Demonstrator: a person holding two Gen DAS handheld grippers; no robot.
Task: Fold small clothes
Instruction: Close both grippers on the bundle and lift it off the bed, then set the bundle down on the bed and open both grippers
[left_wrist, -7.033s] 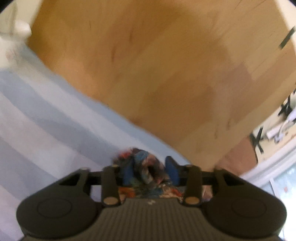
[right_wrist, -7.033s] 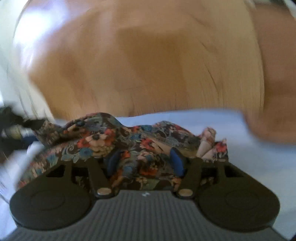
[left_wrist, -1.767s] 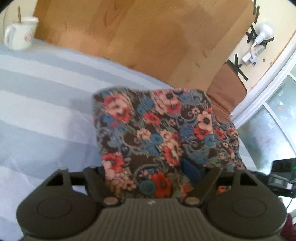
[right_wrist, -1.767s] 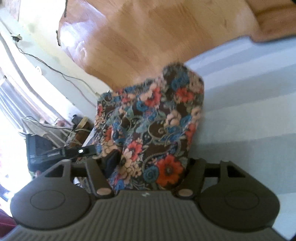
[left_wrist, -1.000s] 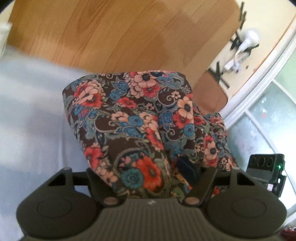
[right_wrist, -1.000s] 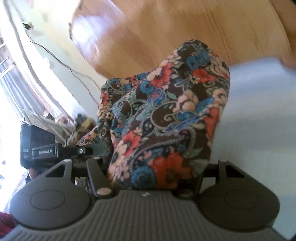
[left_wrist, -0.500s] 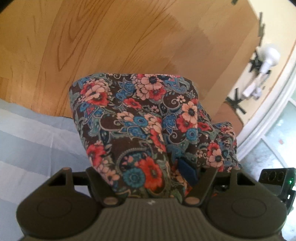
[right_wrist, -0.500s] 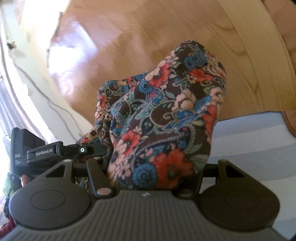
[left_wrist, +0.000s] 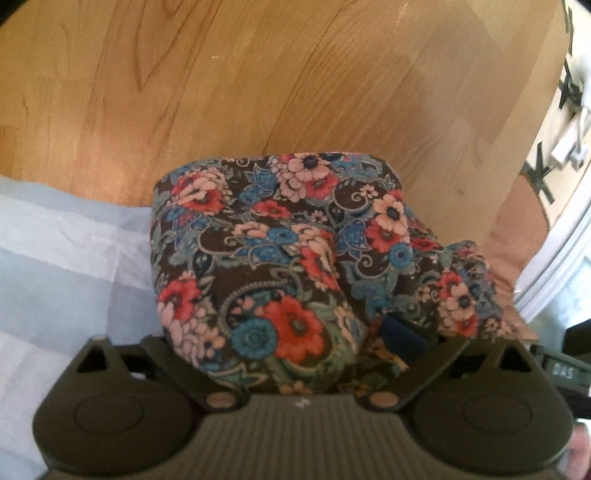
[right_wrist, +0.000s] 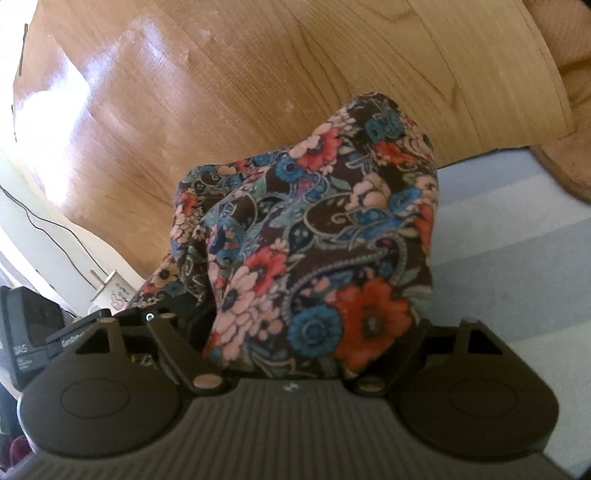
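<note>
A dark floral garment (left_wrist: 280, 251) with red, pink and blue flowers is held up between both grippers. My left gripper (left_wrist: 299, 350) is shut on one end of it; the cloth drapes over the fingers and only the blue right pad (left_wrist: 400, 338) shows. In the right wrist view my right gripper (right_wrist: 288, 347) is shut on the other end of the garment (right_wrist: 325, 251), and its fingers are hidden under the cloth. The left gripper's body (right_wrist: 44, 339) shows at the lower left there.
A pale blue and white striped sheet (left_wrist: 66, 266) covers the bed below, also seen in the right wrist view (right_wrist: 509, 258). A wooden headboard (left_wrist: 258, 81) fills the background. A brown cushion (left_wrist: 517, 229) lies at the right. A wall with cables and a plug (right_wrist: 107, 284) is at the left.
Both grippers have moved the held garment toward the headboard; the wood fills more of each view. The cloth hangs lower and more bunched. Both grips are unchanged.
</note>
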